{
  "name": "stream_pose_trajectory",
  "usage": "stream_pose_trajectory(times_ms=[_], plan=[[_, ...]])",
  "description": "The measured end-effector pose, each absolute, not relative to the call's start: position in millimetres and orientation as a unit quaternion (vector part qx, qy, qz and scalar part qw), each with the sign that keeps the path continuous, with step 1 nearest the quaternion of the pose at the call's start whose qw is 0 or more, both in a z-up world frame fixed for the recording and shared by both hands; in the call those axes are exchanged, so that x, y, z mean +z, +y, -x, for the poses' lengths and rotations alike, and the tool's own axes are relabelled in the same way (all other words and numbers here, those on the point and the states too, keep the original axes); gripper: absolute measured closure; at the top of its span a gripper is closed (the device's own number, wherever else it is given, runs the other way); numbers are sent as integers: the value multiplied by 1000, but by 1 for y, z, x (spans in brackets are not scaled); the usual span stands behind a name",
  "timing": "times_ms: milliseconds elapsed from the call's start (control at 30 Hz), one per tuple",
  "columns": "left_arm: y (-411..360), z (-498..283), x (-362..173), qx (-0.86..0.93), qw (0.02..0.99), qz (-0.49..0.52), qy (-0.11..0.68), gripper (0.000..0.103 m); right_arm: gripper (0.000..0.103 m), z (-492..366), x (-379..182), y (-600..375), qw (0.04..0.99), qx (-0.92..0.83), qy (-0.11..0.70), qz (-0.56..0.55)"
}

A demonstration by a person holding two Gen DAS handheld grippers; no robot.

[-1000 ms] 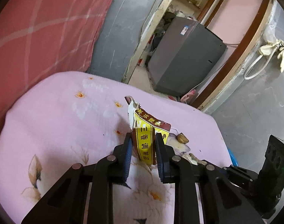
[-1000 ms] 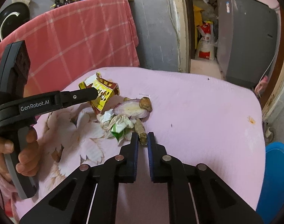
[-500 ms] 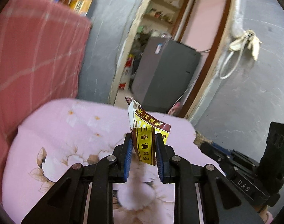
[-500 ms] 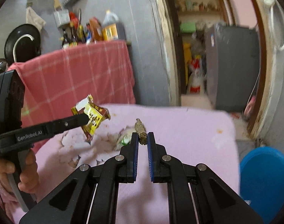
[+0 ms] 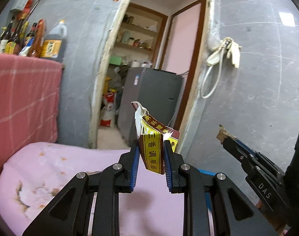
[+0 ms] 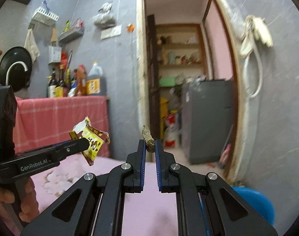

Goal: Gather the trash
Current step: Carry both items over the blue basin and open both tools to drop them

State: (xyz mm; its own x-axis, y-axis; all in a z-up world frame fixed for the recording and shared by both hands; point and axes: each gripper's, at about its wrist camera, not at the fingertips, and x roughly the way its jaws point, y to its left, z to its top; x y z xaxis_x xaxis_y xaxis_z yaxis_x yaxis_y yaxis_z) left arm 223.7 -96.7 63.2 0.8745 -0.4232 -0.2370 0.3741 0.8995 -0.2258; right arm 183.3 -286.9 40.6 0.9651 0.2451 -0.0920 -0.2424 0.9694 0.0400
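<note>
The left gripper (image 5: 151, 157) was clamped on the lower part of a torn, crinkled yellow-and-brown foil seasoning packet (image 5: 152, 139), which stood upright between the blue pads, its ripped top above them. Such a wrapper looked light, limp and slick, so a pinch across its flat body seemed right. Beside it, the right gripper (image 6: 149, 147) pinched a small brown, crumbly stub of food scrap (image 6: 148, 138) at its lower end; it looked brittle, wanting only gentle pressure. Both pieces hung clear above the pink flowered tablecloth (image 5: 51, 169). A blue plastic bin (image 6: 255, 202) sat low to the right.
</note>
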Motion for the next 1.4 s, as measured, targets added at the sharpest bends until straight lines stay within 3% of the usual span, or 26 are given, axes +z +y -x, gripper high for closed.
stream_pose_trajectory(times_ms=[233,567,1067,1400], plan=[[-148,-223,64,-231,961,75,133,83,95,-172,39,-321,999,48,15,-3],[-219,-242,46,-277,943,45,180,83,95,-177,14,-376,999,-26,34,-33],[-296,-287,-4,-319,892,6,319,83,94,-203,-43,-432,981,-61,159,-98],[-298,-303,-23,-314,880,13,357,83,94,-212,-55,-436,973,-63,196,-108]])
